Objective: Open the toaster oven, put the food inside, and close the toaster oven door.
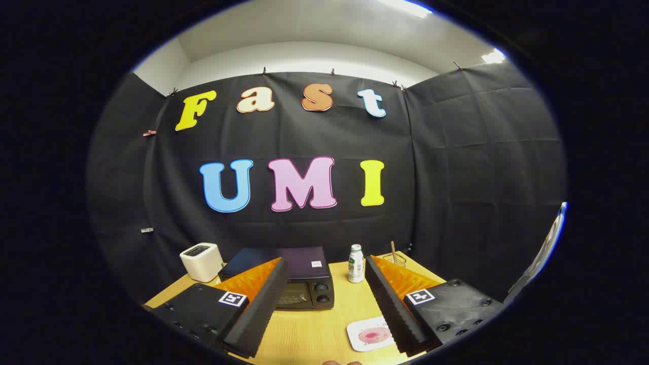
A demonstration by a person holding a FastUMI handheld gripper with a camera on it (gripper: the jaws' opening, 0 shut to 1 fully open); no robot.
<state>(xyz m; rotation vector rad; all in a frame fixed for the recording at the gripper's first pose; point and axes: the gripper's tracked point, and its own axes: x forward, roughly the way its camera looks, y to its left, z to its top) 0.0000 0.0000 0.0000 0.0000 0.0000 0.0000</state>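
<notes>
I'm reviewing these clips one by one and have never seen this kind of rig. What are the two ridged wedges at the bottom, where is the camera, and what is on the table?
The wedges are the two fingers of a hand-held claw; a person carries it, no robot arm. The camera rides on the claw and looks forward along the fingers. They stand wide apart and hold nothing.

On the wooden table: a dark toaster oven just ahead, partly behind one finger, its door closed. Beside it stands a white toaster and, on the other side, a small white bottle. A white plate with pink food lies by the other finger. Beyond the bottle is a wire holder with a stick.
</notes>
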